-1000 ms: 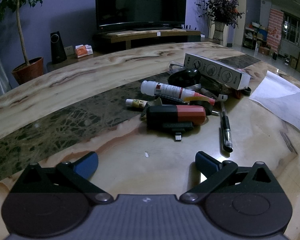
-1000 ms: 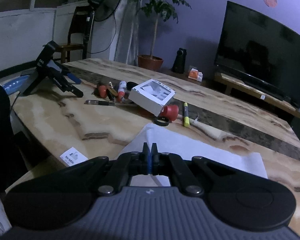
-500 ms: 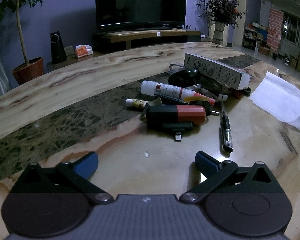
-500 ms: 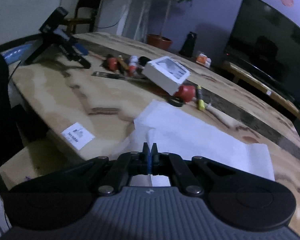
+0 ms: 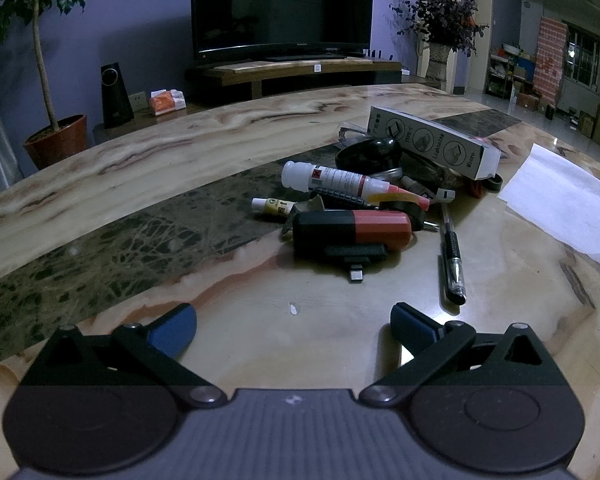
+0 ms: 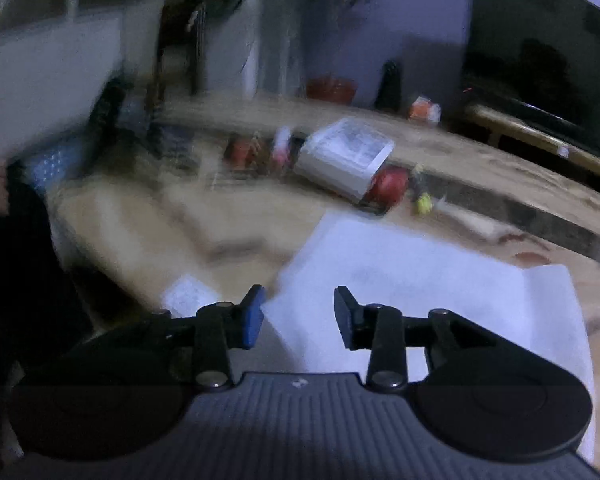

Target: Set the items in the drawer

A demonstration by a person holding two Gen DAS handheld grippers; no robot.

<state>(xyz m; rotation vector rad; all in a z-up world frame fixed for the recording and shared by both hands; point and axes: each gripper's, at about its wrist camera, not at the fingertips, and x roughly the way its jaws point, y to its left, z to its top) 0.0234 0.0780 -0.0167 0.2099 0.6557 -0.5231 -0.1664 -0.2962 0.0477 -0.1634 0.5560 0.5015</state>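
Note:
A pile of small items lies on the marble table: a black-and-red device, a white glue bottle, a black pen, a small tube and a white cable box. My left gripper is open and empty, resting low in front of the pile. My right gripper is open and empty above the near edge of a white paper sheet. The right wrist view is blurred; the box shows there. No drawer is in view.
The paper sheet lies at the table's right. A small white label sits near the table edge. A TV, a speaker and potted plants stand beyond the table.
My right gripper has opened and let go of the paper sheet, which now lies flat on the table. The right view has swung and is blurred. The left gripper has not moved.

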